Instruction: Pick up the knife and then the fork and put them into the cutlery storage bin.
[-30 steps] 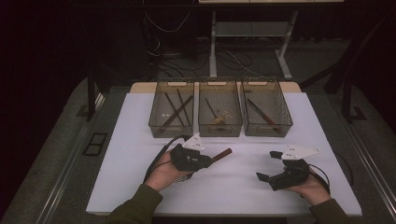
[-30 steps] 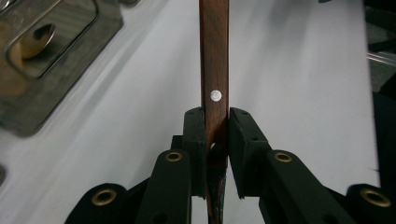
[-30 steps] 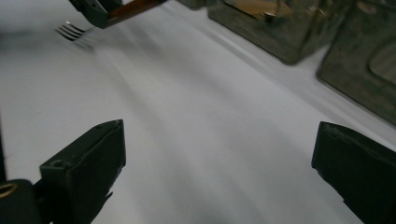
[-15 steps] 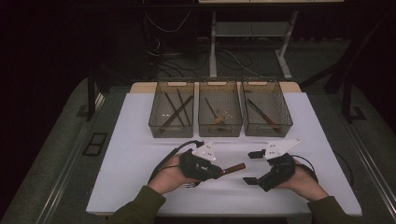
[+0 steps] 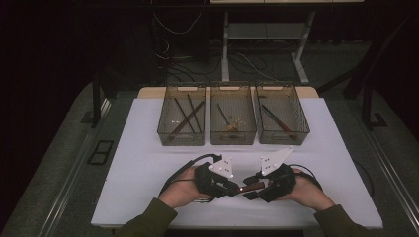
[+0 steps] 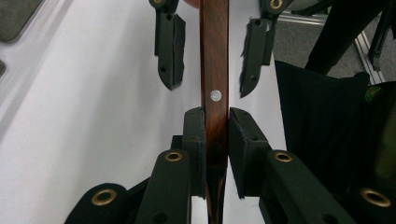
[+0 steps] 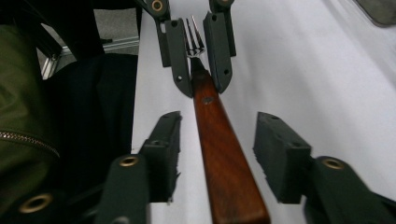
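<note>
High view: three clear bins are set in a row at the 12 o'clock side of a white table [image 5: 138, 197]. From left to right, the left bin [image 5: 181, 121] is seen to hold long dark sticks, the middle bin [image 5: 232, 118] a thin utensil and something small and pale, and the right bin [image 5: 281, 118] a dark-handled utensil. Nearer the 6 o'clock edge, the left gripper [image 5: 232, 187] is held in the left hand [image 5: 183, 190], pointing toward 3 o'clock, and the right gripper [image 5: 249, 191] is held in the right hand [image 5: 309, 190], pointing toward 9 o'clock. A fork [image 5: 250, 187] with a reddish wooden handle is held between them, above the table.

Left gripper view: the jaws are seen clamped on the fork [image 6: 214, 93] handle, just below a pale rivet.

Right gripper view: the jaws are seen spread apart on either side of the fork [image 7: 219, 149] handle, without touching it; the metal tines are seen at 12 o'clock, between the other gripper's jaws.
</note>
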`<state>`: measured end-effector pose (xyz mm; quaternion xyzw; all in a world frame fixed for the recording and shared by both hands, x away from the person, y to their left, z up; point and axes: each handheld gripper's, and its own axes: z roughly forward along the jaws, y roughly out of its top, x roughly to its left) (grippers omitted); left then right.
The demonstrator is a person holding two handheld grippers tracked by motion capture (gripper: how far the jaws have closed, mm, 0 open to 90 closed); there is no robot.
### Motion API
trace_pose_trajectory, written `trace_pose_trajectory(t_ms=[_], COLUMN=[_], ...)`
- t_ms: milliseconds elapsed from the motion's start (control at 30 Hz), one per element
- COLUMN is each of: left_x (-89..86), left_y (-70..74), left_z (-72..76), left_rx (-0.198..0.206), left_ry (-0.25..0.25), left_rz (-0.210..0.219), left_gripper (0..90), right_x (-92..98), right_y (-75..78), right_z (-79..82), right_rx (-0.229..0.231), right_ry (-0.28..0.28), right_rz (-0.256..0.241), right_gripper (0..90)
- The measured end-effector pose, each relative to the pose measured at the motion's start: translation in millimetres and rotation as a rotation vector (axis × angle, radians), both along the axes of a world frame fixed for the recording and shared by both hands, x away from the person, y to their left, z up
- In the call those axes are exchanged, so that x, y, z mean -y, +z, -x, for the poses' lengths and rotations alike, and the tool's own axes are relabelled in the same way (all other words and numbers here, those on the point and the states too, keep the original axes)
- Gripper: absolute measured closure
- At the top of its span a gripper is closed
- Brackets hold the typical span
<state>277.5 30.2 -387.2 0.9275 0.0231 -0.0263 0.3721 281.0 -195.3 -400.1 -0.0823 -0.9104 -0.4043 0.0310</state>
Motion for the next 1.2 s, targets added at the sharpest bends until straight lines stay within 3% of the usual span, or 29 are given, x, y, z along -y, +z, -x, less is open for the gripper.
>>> trace_pose_trajectory(t_ms=[267, 500, 700, 800, 967, 1200], left_x=[-0.5, 0.2, -1.2, -3.6, -17.0, -55.1], left_y=[1.0, 0.4, -0.3, -1.5, -4.0, -6.3], left_z=[0.6, 2.1, 1.2, -0.3, -3.8, -11.8], left_rx=[0.006, 0.022, 0.027, 0.028, 0.020, 0.019], left_ry=[-0.012, -0.042, -0.048, -0.027, 0.044, 0.208], left_rz=[0.004, 0.000, 0.022, 0.035, 0.071, 0.128], left_gripper=[77.2, 77.1, 76.8, 75.2, 58.0, 46.3], right_x=[-2.0, -2.5, -1.5, 0.1, 7.3, 20.0], right_y=[-0.4, -1.6, -0.3, 0.3, -0.7, -1.6], right_z=[0.7, 0.9, 2.1, 1.8, -0.1, -2.7], right_rx=[-0.010, -0.035, -0.044, -0.039, -0.046, -0.059], right_ry=[0.031, 0.064, 0.053, 0.034, -0.010, -0.086], right_rz=[-0.021, -0.028, -0.029, -0.031, -0.035, -0.057], right_gripper=[71.4, 75.1, 75.6, 75.7, 75.6, 75.6])
